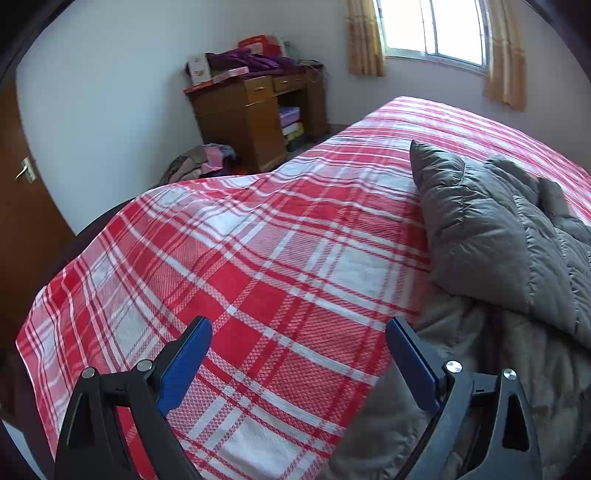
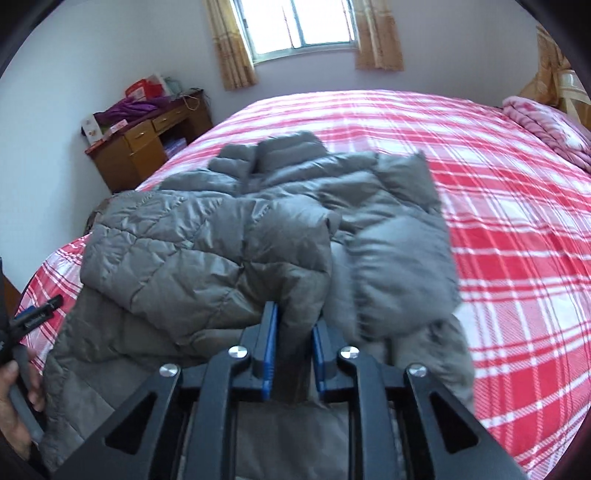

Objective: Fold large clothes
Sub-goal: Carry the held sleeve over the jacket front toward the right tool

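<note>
A grey quilted puffer jacket (image 2: 236, 229) lies partly folded on the bed's red and white plaid sheet (image 2: 498, 221). My right gripper (image 2: 294, 319) is shut on a fold of the jacket's near edge, with fabric pinched between the blue pads. A flap of the jacket (image 2: 402, 273) at the right is blurred. In the left wrist view the jacket (image 1: 491, 236) lies to the right. My left gripper (image 1: 299, 328) is open and empty over the plaid sheet (image 1: 229, 258), left of the jacket. The left gripper's handle and the hand on it show at the right wrist view's left edge.
A wooden desk (image 1: 255, 110) piled with boxes and purple cloth stands against the far wall, with a heap of clothes (image 1: 199, 162) on the floor beside it. A curtained window (image 2: 295, 26) is behind the bed. A pink blanket (image 2: 546, 125) lies at the far right. A brown door (image 1: 22, 206) stands at left.
</note>
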Motion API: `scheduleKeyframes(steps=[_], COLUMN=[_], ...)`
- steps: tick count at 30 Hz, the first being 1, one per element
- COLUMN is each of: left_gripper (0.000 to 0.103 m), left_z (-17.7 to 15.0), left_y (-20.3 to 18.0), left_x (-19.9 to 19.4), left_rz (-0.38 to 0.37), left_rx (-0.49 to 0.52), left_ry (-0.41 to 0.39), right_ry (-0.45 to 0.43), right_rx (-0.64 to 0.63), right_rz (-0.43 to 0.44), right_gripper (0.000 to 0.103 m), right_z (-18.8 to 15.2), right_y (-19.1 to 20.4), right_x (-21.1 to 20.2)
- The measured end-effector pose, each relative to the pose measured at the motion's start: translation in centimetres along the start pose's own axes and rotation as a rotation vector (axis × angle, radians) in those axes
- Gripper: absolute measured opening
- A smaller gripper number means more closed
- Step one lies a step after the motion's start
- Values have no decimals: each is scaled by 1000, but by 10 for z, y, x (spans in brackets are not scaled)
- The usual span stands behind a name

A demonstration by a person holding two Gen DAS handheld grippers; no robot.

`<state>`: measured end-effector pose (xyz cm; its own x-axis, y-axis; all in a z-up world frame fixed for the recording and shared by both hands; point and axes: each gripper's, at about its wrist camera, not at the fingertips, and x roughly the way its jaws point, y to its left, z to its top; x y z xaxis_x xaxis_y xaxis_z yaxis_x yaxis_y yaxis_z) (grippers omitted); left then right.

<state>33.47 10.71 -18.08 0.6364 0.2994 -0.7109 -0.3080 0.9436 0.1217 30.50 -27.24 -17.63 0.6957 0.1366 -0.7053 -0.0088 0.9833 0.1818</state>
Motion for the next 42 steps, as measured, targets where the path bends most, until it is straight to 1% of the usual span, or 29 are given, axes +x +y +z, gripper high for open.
scheduleKeyframes(steps=[2,4,5,6,7,8,10,12,13,14,15,16,18,20,21,22,23,24,26,28,29,31,32,34,36,37,40,41,42], left_gripper=[95,95,95,95,95,95,95,95,95,95,95,95,95,95,95,95,95,100,101,101,101,101,101,101,101,101,101,101,101], left_z=[6,12,15,17,22,25,28,25,21,16,11,9,6,7,7,8,9,9,10,10,10,13,17,34,51,60,84,91,95], left_y=[-2,-5,-7,-9,-13,-16,-21,-21,-24,-27,-31,-34,-44,-47,-49,-51,-44,-36,-12,-8,-7,-3,1,2,-3,-9,-39,-51,-60], left_x=[-9,-21,-24,-27,-31,-34,-35,-28,-20,-13,-3,4,24,40,46,56,62,65,71,70,67,57,46,23,4,-5,-21,-20,-19], left_rz=[-21,-40,-40,-40,-44,-42,-26,-34,-37,-44,-58,-61,-54,-55,-39,60,141,154,117,93,97,92,77,49,1,-33,-182,-219,-224], left_rx=[15,40,49,58,76,92,123,131,139,147,157,165,179,164,176,198,174,140,45,49,64,61,40,7,2,9,53,71,75], left_ry=[-6,-31,-37,-42,-53,-64,-87,-85,-61,-36,-5,7,36,52,54,56,52,57,79,78,74,66,41,-9,-42,-57,-71,-69,-78], right_ry=[0,3,14,15,20,27,29,40,42,43,40,29,5,-11,-17,-20,-27,-33,-48,-68,-82,-100,-116,-136,-142,-134,-123,-113,-109], right_rx=[-8,-14,-25,-22,-15,-9,-1,5,14,28,41,58,78,74,65,57,40,25,-12,-29,-20,27,57,75,59,32,-31,-53,-63], right_rz=[-28,-41,-73,-77,-62,-52,-75,-83,-75,-66,-68,-81,-97,-93,-88,-83,-75,-74,-102,-152,-175,-197,-197,-185,-168,-157,-115,-76,-45], right_gripper=[21,21,21,21,21,25,25,25,29,39,44,55,63,67,69,71,71,71,71,72,73,73,73,73,73,71,62,58,58], right_z=[-5,-6,-8,-8,-7,-7,-7,-7,-7,-7,-7,-7,-7,-6,-6,-5,-5,-5,-6,-4,-2,4,8,16,26,34,47,53,57], right_y=[-5,-9,-10,-11,-12,-13,-15,-19,-22,-25,-28,-31,-34,-31,-27,-25,-19,-15,-10,-10,-13,-23,-29,-32,-26,-19,4,14,22], right_x=[-3,-3,-1,-1,-1,-2,0,0,0,-2,-4,-7,-11,-14,-14,-14,-15,-15,-18,-22,-25,-31,-36,-43,-44,-41,-30,-22,-16])
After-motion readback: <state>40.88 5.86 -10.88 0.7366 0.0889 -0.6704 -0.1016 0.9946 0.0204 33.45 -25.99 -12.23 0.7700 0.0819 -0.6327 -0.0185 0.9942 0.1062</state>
